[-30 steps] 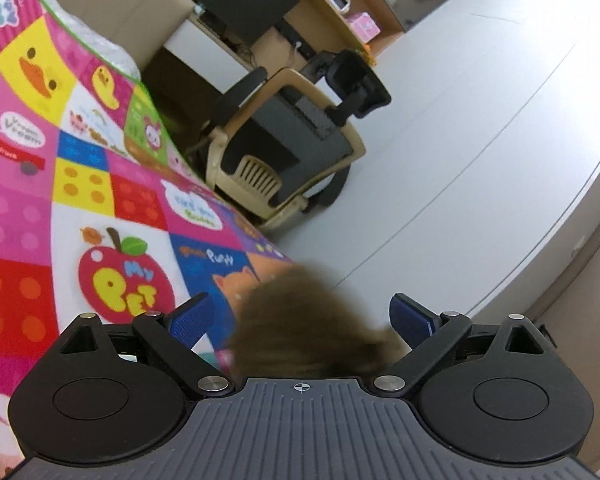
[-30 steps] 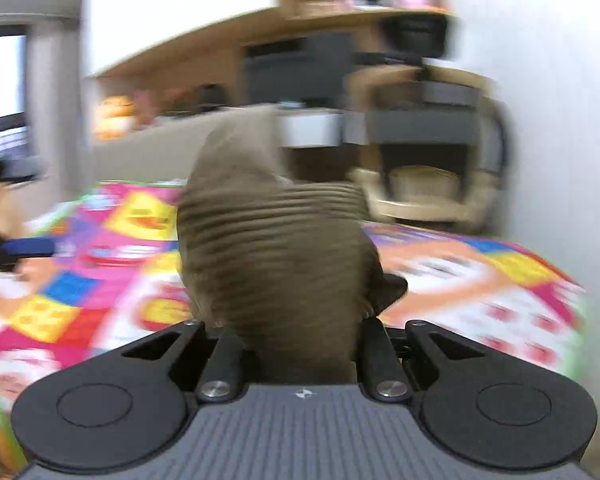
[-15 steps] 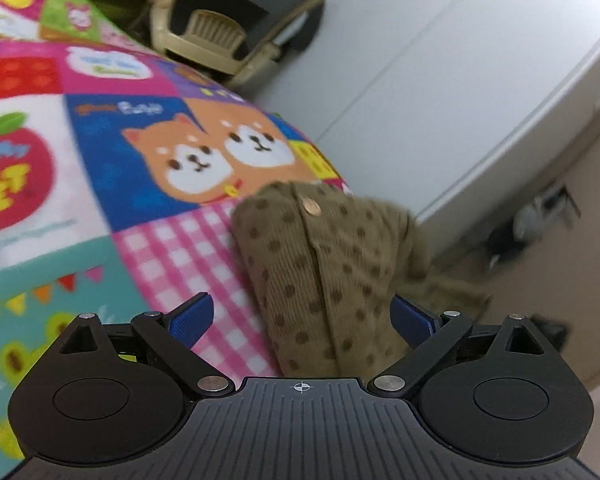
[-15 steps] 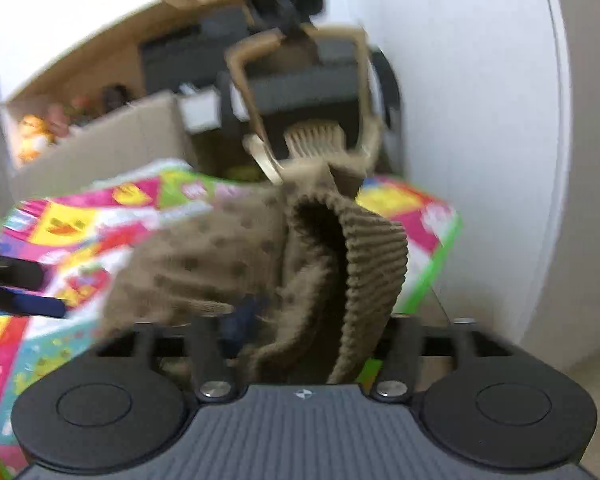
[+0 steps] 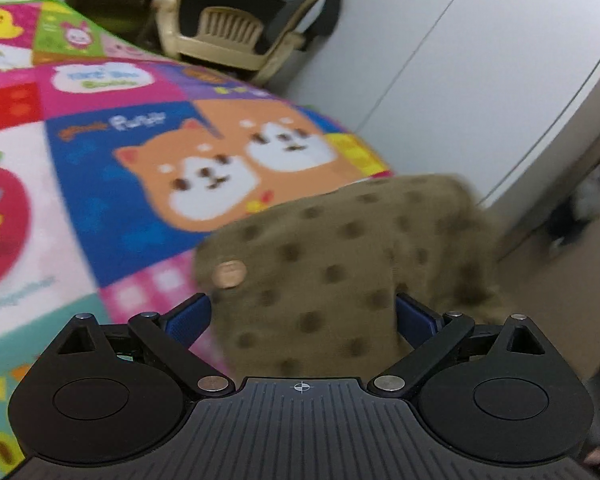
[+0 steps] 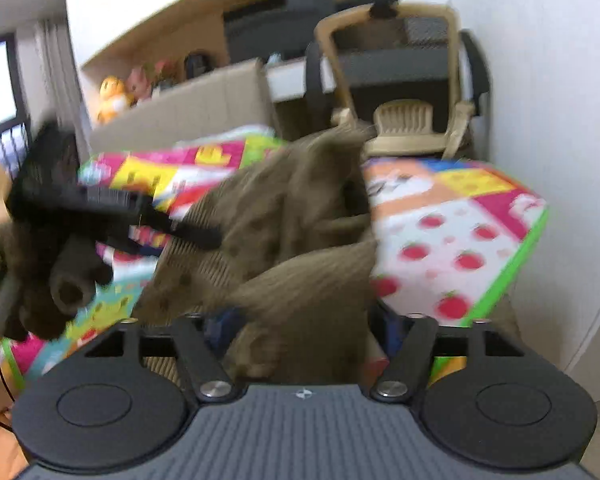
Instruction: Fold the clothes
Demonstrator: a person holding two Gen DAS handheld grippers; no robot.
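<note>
An olive-brown corduroy garment (image 5: 340, 264) with dark dots and a tan button lies bunched at the near right corner of a colourful play mat (image 5: 100, 200). My left gripper (image 5: 302, 316) is low over it, its blue pads wide apart with the cloth between them, not pinching it. In the right wrist view the same garment (image 6: 292, 240) is heaped in front of my right gripper (image 6: 306, 320). Its jaws are opening and cloth sags loosely between them, hiding most of the pads. The left gripper (image 6: 196, 236) reaches in from the left to the garment's edge.
A beige plastic chair (image 5: 228, 28) stands past the mat's far end, with a desk and shelves behind. A white wall (image 5: 460, 80) runs close along the mat's right edge (image 6: 512, 264). A cardboard box (image 6: 188, 108) sits beyond the mat on the left.
My right jaws went from shut on the garment to spread apart, and the cloth slumped onto the mat. The left gripper swung down from facing the room to over the garment.
</note>
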